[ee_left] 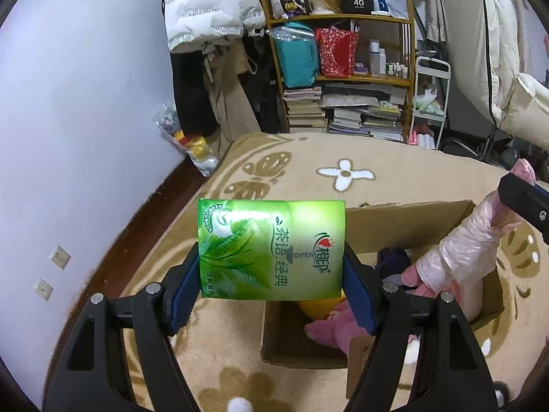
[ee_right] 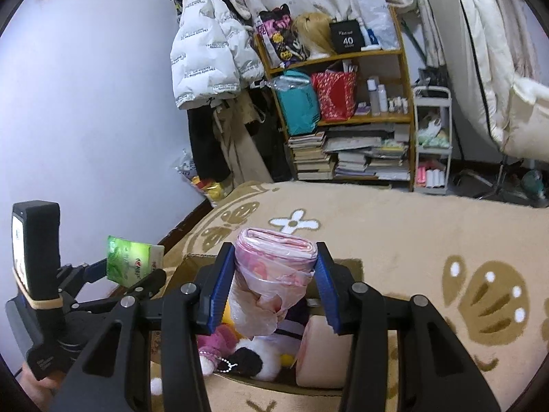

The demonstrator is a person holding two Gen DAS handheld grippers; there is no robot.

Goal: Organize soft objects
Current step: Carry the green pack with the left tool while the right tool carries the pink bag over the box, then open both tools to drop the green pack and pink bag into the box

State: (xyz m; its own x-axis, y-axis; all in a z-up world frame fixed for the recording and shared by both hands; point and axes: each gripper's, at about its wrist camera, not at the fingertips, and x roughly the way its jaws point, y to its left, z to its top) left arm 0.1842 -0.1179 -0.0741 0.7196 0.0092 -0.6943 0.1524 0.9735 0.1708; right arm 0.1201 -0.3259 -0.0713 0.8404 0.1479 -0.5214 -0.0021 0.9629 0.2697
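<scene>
My left gripper (ee_left: 271, 267) is shut on a green tissue pack (ee_left: 271, 249) and holds it above the left end of an open cardboard box (ee_left: 405, 226). My right gripper (ee_right: 274, 285) is shut on a pink roll of plastic bags (ee_right: 271, 274), whose loose end hangs down over the box (ee_right: 192, 264). The roll also shows at the right of the left wrist view (ee_left: 459, 250), and the tissue pack at the left of the right wrist view (ee_right: 132, 262). Inside the box lie a pink plush (ee_left: 339, 326), a black-and-white plush (ee_right: 254, 357) and a beige cushion (ee_right: 322, 353).
The box stands on a beige carpet with brown flower patterns (ee_right: 394, 226). Behind it are a wooden shelf with books and bags (ee_right: 346, 120), a white jacket on the wall (ee_right: 209, 55), a small white cart (ee_right: 432, 144) and a white chair (ee_left: 521, 103).
</scene>
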